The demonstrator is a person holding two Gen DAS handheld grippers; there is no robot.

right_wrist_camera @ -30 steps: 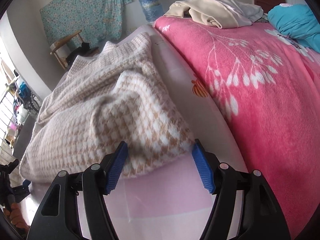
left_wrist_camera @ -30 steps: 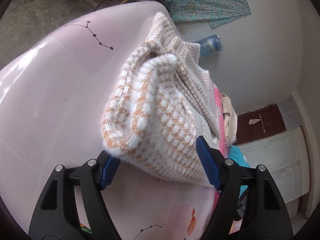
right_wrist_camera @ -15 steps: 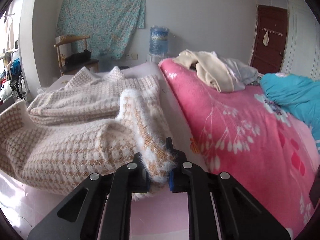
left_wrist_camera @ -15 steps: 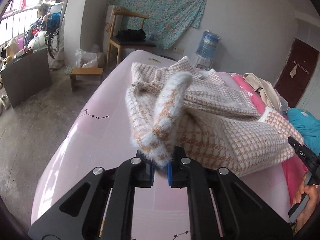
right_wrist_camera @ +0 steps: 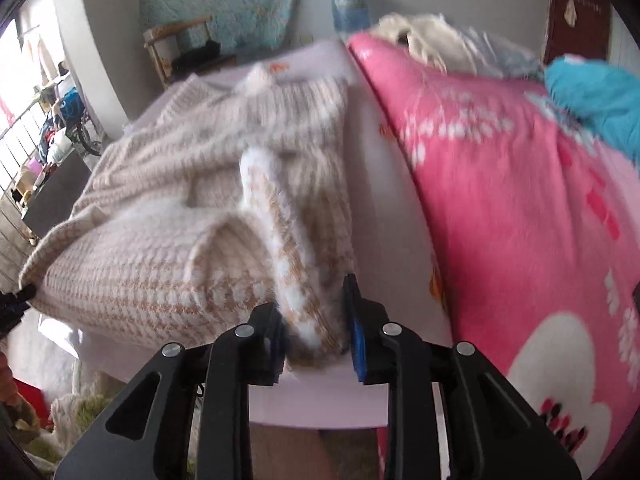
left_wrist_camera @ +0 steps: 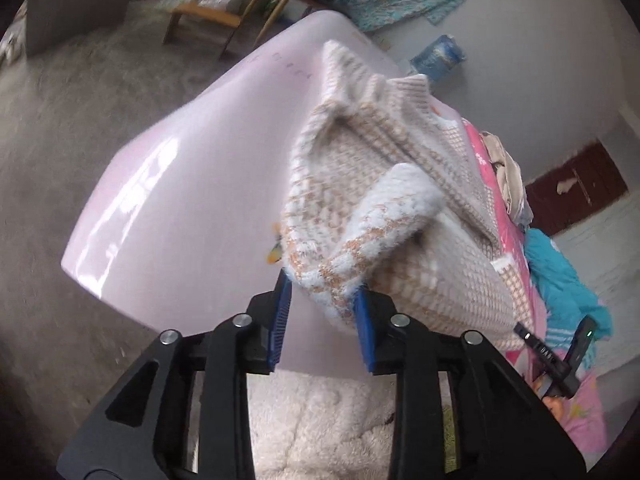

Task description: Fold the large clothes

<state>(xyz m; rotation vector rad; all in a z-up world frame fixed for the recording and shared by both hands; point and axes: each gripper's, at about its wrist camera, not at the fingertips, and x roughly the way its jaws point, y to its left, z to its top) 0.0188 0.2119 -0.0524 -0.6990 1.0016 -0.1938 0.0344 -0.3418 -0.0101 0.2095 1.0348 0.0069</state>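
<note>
A fuzzy white and tan houndstooth sweater (left_wrist_camera: 372,184) lies bunched on a pale pink sheet (left_wrist_camera: 192,184); it also shows in the right wrist view (right_wrist_camera: 208,208). My left gripper (left_wrist_camera: 322,320) has its blue pads parted, with a sweater corner between them. My right gripper (right_wrist_camera: 316,326) is likewise parted, with the opposite sweater corner lying between its pads. The right gripper's body shows at the right edge of the left wrist view (left_wrist_camera: 560,356).
A pink floral blanket (right_wrist_camera: 520,200) covers the bed to the right, with a teal garment (right_wrist_camera: 596,92) and cream clothes (right_wrist_camera: 432,40) on it. A wooden chair (left_wrist_camera: 240,12), a water jug (left_wrist_camera: 438,54) and the grey floor (left_wrist_camera: 52,128) lie beyond the bed's edge. Fluffy white fabric (left_wrist_camera: 320,428) is below.
Both grippers were shut on the sweater's corners half a second ago; both have now opened and the corners sit loosely between the pads. Both views have pulled back and tilted.
</note>
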